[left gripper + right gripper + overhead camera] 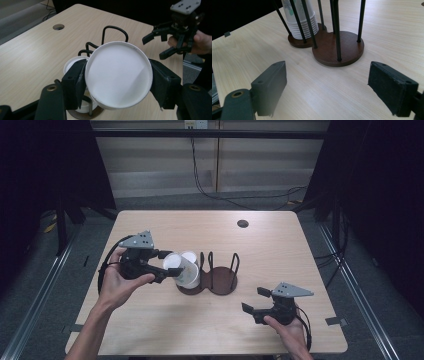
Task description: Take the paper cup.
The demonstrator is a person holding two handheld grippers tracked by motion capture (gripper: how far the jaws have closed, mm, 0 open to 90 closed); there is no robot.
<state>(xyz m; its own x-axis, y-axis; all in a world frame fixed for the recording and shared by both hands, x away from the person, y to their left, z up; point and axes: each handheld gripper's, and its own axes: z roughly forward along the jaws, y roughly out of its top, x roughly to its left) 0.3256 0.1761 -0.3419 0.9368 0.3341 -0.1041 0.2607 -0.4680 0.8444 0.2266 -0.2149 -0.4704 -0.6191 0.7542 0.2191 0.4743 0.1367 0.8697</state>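
Left gripper (167,270): its two black jaws clamp a white paper cup (181,268) by the sides, one pad on each side of the rim; the cup lies tilted, its open mouth facing back toward the hand
Cup place: held in the air just above the left ring of the cup holder (212,277), over the stack of cups (300,21) that stands there
Stack: white cups nested upright on the holder's left round base, between its black wire posts; in the left gripper view one rim (72,63) peeks out behind the held cup (118,75)
Cup holder: dark brown double base with black wire loops, near the middle of the desk (150,320); its right ring is bare wood
Right gripper (252,301): jaws spread wide with nothing between them, held in the hand near the holder's right ring, toward the desk's front edge, pointing at the holder
Desk hole (243,223): small round opening beyond the holder, toward the far edge
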